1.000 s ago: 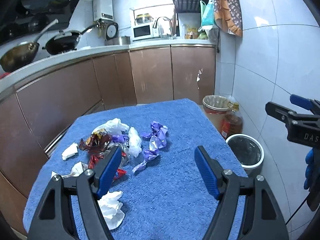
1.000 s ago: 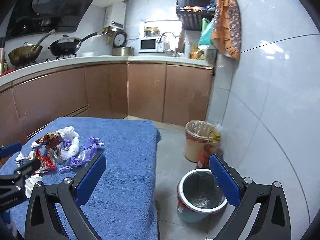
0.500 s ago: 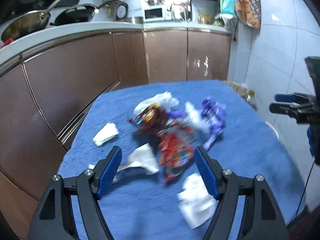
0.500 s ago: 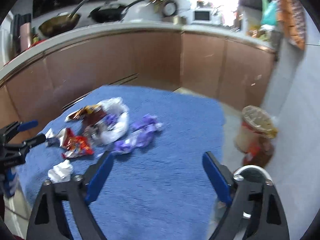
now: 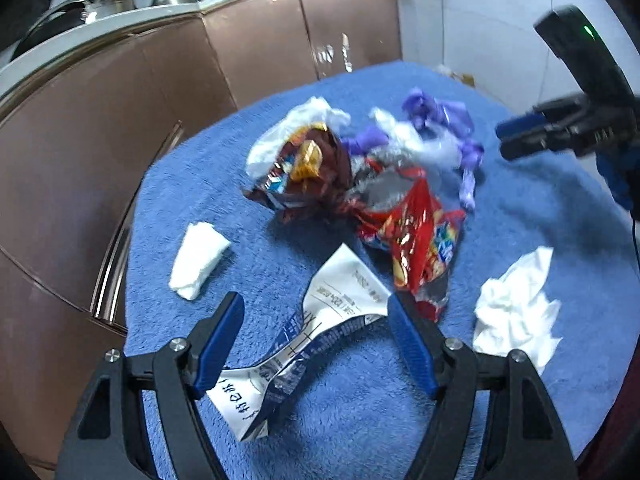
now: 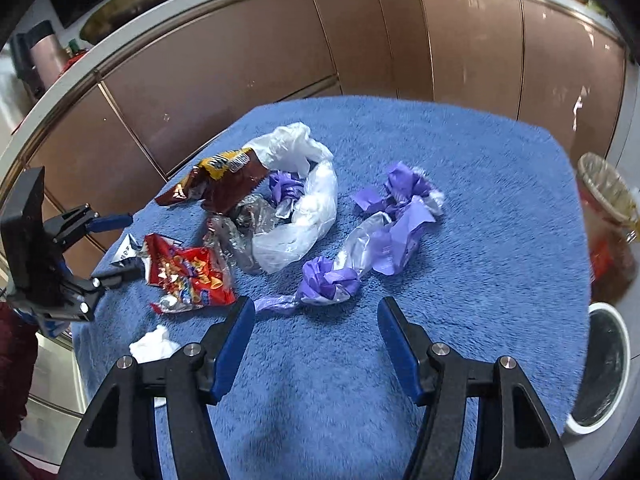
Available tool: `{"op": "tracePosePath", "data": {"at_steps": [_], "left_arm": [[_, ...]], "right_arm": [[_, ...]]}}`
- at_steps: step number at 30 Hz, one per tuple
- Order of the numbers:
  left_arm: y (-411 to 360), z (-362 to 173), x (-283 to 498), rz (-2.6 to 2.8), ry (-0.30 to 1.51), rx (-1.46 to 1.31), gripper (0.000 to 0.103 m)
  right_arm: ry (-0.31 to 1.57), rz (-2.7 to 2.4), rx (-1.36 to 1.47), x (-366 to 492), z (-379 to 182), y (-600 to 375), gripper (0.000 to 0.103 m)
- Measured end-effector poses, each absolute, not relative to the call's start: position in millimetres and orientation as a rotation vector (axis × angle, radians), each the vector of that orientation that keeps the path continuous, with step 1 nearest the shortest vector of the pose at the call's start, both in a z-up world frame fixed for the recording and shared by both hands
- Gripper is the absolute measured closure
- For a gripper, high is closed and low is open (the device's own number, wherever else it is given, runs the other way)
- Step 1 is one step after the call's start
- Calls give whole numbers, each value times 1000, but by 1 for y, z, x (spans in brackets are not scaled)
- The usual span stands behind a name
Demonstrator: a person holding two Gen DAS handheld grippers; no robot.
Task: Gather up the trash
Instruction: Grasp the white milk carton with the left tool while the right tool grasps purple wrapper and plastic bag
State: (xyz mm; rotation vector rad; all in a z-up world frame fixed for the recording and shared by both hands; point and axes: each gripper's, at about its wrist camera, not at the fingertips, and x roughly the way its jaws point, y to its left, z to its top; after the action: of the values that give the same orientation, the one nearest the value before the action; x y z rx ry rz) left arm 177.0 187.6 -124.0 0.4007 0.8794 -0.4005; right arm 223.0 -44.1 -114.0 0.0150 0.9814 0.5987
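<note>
1. A fluffy blue towel is spread over the table, and crinkled foil wrappers, a red snack bag and purple film are heaped mid-table.
2. A flattened white carton is seen lying lengthwise between the parted fingers of the left gripper, untouched.
3. The jaws of the right gripper have just been closing and are held apart, with nothing gripped.

From my left gripper, jaws wide, a white printed wrapper lies straight ahead, the red snack bag just beyond. My right gripper, jaws just narrowing with nothing between, has bare blue towel ahead; purple wrappers block the left.
</note>
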Motion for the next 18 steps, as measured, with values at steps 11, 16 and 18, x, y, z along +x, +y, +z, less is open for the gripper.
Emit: {"op": "tracePosePath", "data": {"at_steps": [11, 16, 18], "left_arm": [[215, -121, 176, -413, 918, 369, 31], [205, -135, 179, -433, 956, 436, 32], [202, -138, 182, -444, 969, 434, 44]], "right_arm": [[1076, 607, 141, 257, -143, -39, 47], [1081, 605, 151, 268, -148, -33, 51], [1080, 603, 150, 269, -148, -32, 52]]}}
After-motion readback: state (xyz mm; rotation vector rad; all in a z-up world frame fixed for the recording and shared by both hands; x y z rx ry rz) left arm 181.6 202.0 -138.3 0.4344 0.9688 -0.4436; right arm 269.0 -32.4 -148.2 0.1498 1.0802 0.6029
